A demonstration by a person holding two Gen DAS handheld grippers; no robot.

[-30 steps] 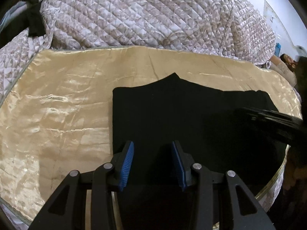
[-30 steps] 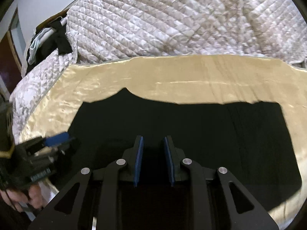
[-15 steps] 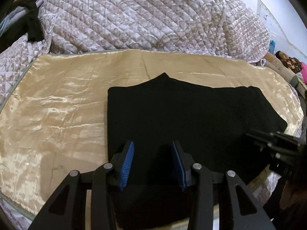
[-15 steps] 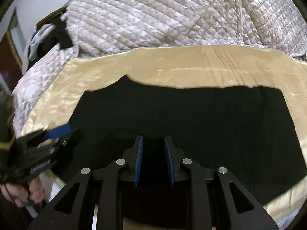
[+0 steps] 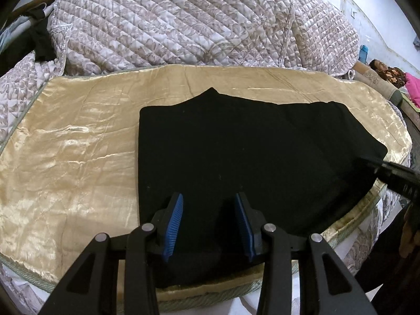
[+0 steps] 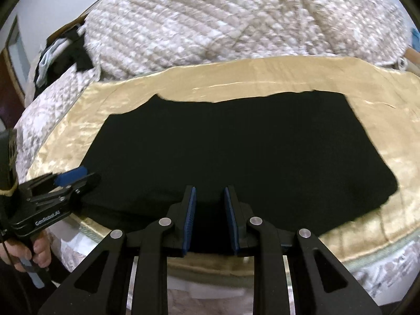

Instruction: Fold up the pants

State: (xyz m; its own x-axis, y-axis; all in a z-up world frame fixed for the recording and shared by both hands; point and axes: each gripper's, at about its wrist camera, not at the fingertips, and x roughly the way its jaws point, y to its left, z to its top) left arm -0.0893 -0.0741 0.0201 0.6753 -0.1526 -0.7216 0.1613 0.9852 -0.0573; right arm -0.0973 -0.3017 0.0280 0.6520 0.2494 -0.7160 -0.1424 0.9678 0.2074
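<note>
Black pants [image 5: 236, 152] lie folded flat in a rough rectangle on a gold satin cloth [image 5: 73, 157]; they also show in the right wrist view [image 6: 236, 152]. My left gripper [image 5: 209, 218] is open and empty, above the near edge of the pants. My right gripper [image 6: 209, 211] is open with a narrower gap and empty, above the near edge as well. The left gripper also shows at the left of the right wrist view [image 6: 71, 178]. The right gripper's dark body shows at the right edge of the left wrist view [image 5: 393, 176].
A quilted floral blanket [image 5: 197, 26] is heaped behind the gold cloth. Dark clothes [image 6: 65, 50] lie at the far left. The bed's front edge [image 6: 341, 257] runs just below the pants. A person [image 5: 386, 72] lies at the far right.
Both grippers have drawn back toward the near edge of the bed. The pants lie still. Both jaw gaps look unchanged.
</note>
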